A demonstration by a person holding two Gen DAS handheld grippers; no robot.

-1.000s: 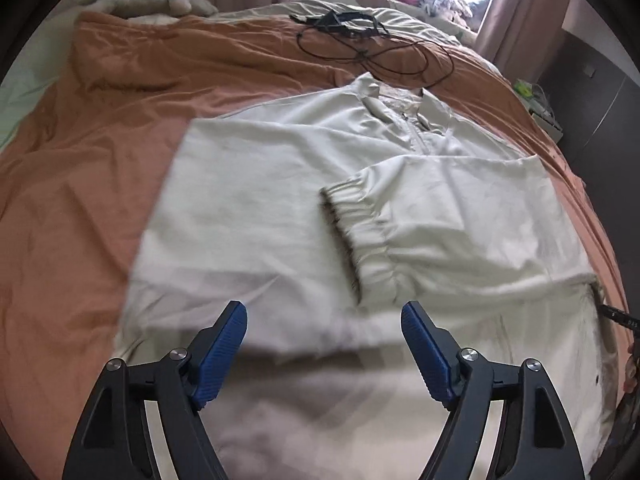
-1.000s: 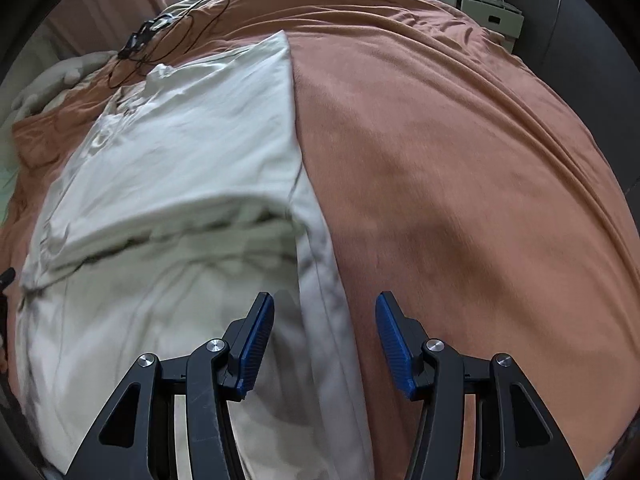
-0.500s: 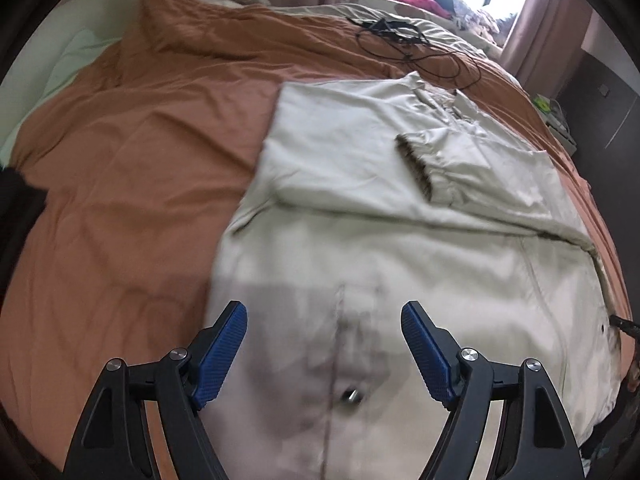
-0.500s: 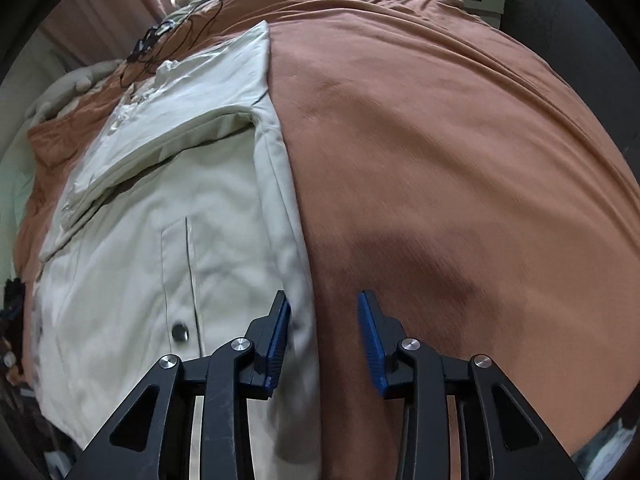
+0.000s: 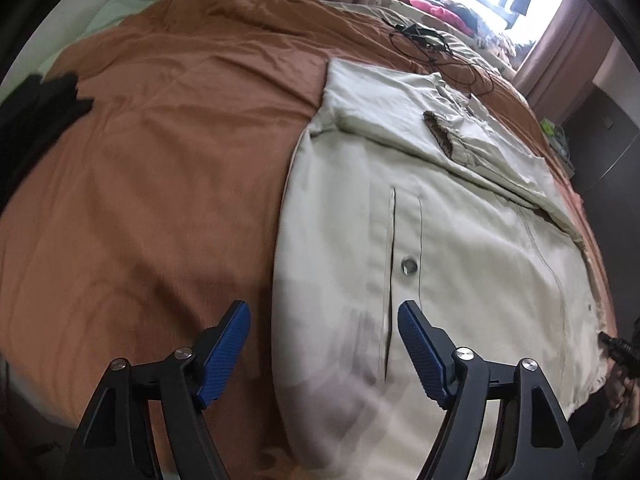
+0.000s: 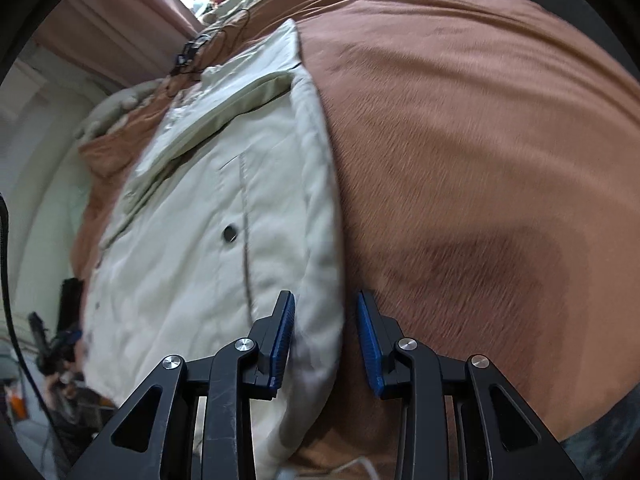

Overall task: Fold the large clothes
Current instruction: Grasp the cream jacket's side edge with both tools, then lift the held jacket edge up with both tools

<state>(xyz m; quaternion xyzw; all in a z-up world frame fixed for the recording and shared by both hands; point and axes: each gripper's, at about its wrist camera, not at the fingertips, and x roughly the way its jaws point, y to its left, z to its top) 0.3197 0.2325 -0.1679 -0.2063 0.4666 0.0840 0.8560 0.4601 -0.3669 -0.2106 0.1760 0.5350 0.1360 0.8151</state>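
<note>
The brown bedspread (image 5: 160, 168) is being covered down its middle by the cream jacket (image 5: 460, 248), whose long axis is being run away from both tools toward the window, sleeves already folded across the chest. Its two near hem corners are being straddled: the left gripper (image 5: 324, 344), jaws spread wide and just closing a little, and the right gripper (image 6: 326, 336), jaws half-closed, not yet pinching. A black cable (image 5: 436, 48) is lying beyond the collar, judged clear of the fold
</note>
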